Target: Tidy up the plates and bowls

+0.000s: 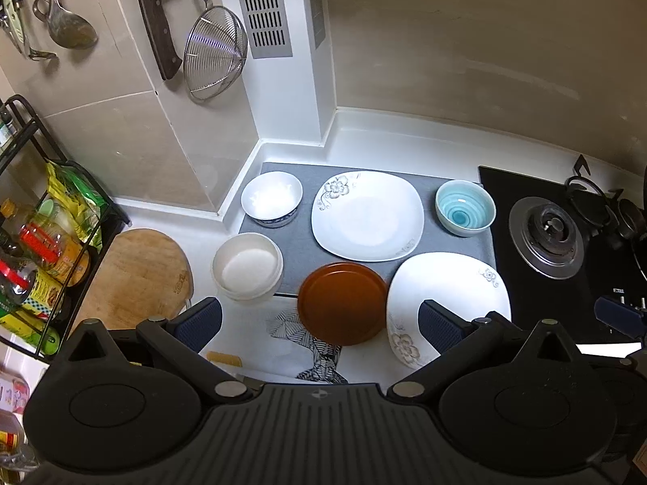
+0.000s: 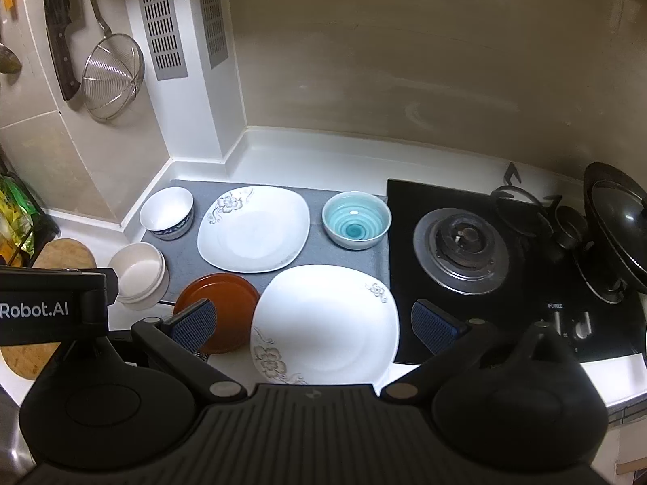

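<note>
Left gripper (image 1: 319,323) spread wide above brown plate (image 1: 343,303), holding nothing. Right gripper (image 2: 313,325) spread wide above near white plate (image 2: 327,323), holding nothing.

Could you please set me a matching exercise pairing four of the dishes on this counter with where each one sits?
Things:
1. teal bowl
2. brown plate
3. blue-patterned white bowl
4. plain white bowl

Places:
A. left back corner of the grey mat
B. beside the stove
C. off the mat, by the cutting board
D. front edge of the mat

Pairs: 1-B, 2-D, 3-A, 4-C
</note>
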`<state>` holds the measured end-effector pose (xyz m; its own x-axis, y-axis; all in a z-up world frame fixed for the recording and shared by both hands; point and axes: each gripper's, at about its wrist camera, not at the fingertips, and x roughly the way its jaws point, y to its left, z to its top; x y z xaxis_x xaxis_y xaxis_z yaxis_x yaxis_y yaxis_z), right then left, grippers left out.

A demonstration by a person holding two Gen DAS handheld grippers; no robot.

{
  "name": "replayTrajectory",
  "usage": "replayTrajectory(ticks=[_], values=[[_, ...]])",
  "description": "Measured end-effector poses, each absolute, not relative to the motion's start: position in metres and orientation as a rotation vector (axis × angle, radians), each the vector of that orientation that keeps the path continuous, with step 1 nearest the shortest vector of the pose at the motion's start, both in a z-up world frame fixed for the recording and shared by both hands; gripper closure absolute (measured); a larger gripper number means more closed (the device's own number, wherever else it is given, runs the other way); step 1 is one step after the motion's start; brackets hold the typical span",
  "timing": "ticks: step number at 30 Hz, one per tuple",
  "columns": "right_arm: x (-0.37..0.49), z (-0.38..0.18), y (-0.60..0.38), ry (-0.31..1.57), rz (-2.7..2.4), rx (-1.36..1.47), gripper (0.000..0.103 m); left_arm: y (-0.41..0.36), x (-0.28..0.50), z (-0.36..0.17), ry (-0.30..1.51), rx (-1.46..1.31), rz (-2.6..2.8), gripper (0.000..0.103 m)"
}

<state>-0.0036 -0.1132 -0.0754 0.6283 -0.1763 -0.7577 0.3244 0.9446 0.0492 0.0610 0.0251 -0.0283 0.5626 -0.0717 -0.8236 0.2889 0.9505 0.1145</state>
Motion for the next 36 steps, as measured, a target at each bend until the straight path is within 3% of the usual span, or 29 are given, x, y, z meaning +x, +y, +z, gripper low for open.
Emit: replayTrajectory(ticks=[11, 17, 23, 24, 26, 28, 34, 36], values=[[0.048, -0.093, -0.094, 0.881, -0.315, 0.231, 0.0, 0.052, 0.129, -0.051, 1.011, 0.231, -0.337, 0.0], [0.032, -0.159, -0.128, 0.752, -0.414, 0.178, 0.0, 0.059, 0.156, -0.118, 1.141, 0.125, -0.502, 0.001], [0.01, -0.22, -0.198, 0.864, -0.327, 0.306, 0.0, 0.048, 0.162, -0.178, 1.241, 0.008, -0.595, 0.001], [0.009, -0.228, -0.208, 0.894, -0.33, 0.327, 0.0, 0.042, 0.162, -0.187, 1.252, 0.023, -0.579, 0.002], [0.003, -0.239, -0.226, 0.885, -0.243, 0.433, 0.0, 0.029, 0.162, -0.205, 1.273, 0.059, -0.579, 0.016], [-0.003, -0.246, -0.243, 0.841, -0.146, 0.558, 0.0, 0.023, 0.168, -0.226, 1.354, 0.054, -0.572, 0.041], [-0.002, -0.269, -0.283, 0.809, -0.041, 0.7, 0.001, 0.014, 0.176, -0.274, 1.498, -0.084, -0.572, 0.045], [-0.003, -0.282, -0.297, 0.816, -0.034, 0.794, 0.002, 0.007, 0.171, -0.281, 1.469, -0.093, -0.569, 0.052]])
